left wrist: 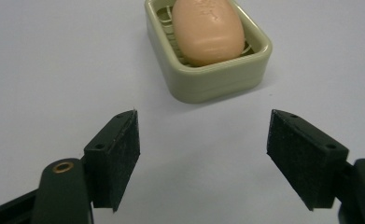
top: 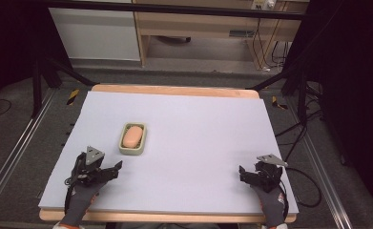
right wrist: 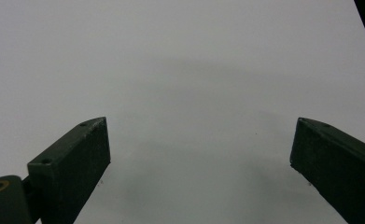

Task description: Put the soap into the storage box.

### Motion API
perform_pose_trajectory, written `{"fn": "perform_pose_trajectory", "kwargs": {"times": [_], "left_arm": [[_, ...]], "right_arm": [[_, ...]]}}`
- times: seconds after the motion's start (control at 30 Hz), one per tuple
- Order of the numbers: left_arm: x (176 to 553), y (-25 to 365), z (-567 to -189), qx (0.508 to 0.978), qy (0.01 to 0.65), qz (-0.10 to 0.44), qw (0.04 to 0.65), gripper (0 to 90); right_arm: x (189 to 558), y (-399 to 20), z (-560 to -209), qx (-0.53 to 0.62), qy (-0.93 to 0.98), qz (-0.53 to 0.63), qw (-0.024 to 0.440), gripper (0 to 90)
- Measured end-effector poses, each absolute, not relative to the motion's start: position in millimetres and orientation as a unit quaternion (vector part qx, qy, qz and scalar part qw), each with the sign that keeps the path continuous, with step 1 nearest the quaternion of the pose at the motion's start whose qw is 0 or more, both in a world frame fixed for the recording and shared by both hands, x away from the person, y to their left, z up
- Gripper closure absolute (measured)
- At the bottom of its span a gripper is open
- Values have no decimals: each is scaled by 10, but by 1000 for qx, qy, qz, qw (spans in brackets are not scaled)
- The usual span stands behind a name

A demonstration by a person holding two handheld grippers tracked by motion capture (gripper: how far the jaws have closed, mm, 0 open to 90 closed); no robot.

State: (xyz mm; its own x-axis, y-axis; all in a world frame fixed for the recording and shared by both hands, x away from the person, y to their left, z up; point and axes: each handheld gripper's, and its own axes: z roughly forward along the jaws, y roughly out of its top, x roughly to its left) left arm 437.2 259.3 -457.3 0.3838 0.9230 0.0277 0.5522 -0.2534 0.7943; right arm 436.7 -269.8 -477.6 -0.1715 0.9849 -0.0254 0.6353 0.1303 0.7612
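While both hands are resting at the near edge of the table [top: 174,89], a pale green soap dish [top: 133,139] is sitting on the grey-lilac mat [top: 198,143], left of centre. A peach-pink bar of soap [top: 132,136] is lying inside it, lengthwise, on the dish's ribbed floor.

Left gripper [top: 108,172] is lying low at the near left corner of the mat, gloved hand [top: 81,198] holding it from behind. In the left gripper view its jaws are standing wide apart with nothing between them; the dish [left wrist: 208,60] is sitting just ahead of the gap, apart from both jaws, and the soap [left wrist: 208,30] is filling most of the dish.

Right gripper [top: 249,175] is sitting at the near right corner, well apart from the dish, gloved hand [top: 272,205] behind it. Its jaws are also spread wide and gripping nothing, bare mat [right wrist: 194,93] under them. Whether either gripper is touching the mat or hovering just above is hard to tell from the high view
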Motion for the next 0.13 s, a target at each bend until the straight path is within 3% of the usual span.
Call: {"fn": "perform_pose_trajectory", "kwargs": {"times": [0.13], "left_arm": [[4399, 2713, -4593, 741, 505, 261, 358, 239]], "right_arm": [[4368, -2699, -4781, 582, 698, 312, 276, 53]]}}
